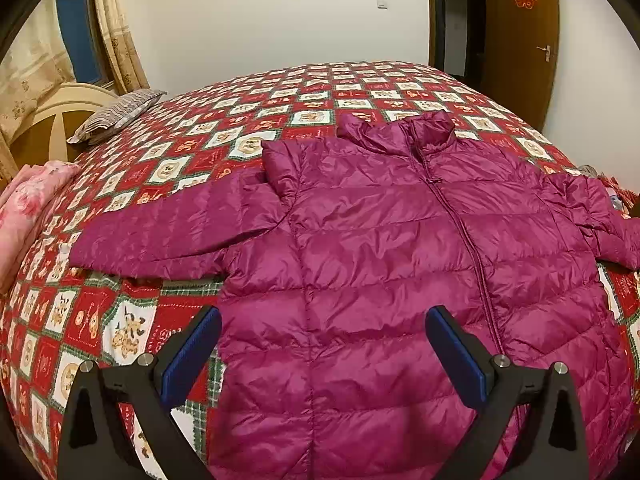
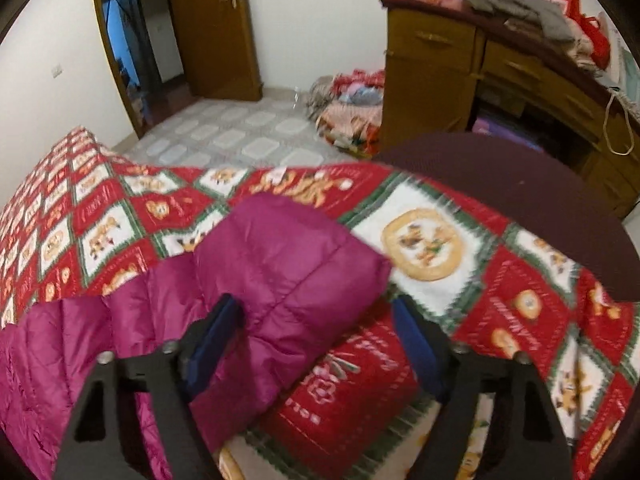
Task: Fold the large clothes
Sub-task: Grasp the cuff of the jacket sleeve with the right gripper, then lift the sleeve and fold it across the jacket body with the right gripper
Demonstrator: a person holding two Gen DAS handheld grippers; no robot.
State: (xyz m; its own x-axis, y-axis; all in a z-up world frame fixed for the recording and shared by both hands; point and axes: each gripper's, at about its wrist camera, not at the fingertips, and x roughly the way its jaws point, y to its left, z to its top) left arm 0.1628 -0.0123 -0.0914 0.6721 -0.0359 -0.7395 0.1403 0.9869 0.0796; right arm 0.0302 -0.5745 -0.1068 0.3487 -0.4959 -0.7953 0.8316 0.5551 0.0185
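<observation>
A magenta puffer jacket lies zipped and front up on the bed's red patterned quilt, collar at the far end and both sleeves spread out. My left gripper hovers open over the jacket's lower left side, one finger over the quilt by the side seam and the other over the jacket's front. In the right wrist view the end of the jacket's sleeve lies between the fingers of my right gripper. Its jaws stand apart, and the right pad is clear of the fabric.
A striped pillow and a pink folded blanket lie at the bed's left end. Beyond the bed's edge a dark maroon rounded object sits close by, then a wooden desk piled with clothes and a heap of bags on the tiled floor.
</observation>
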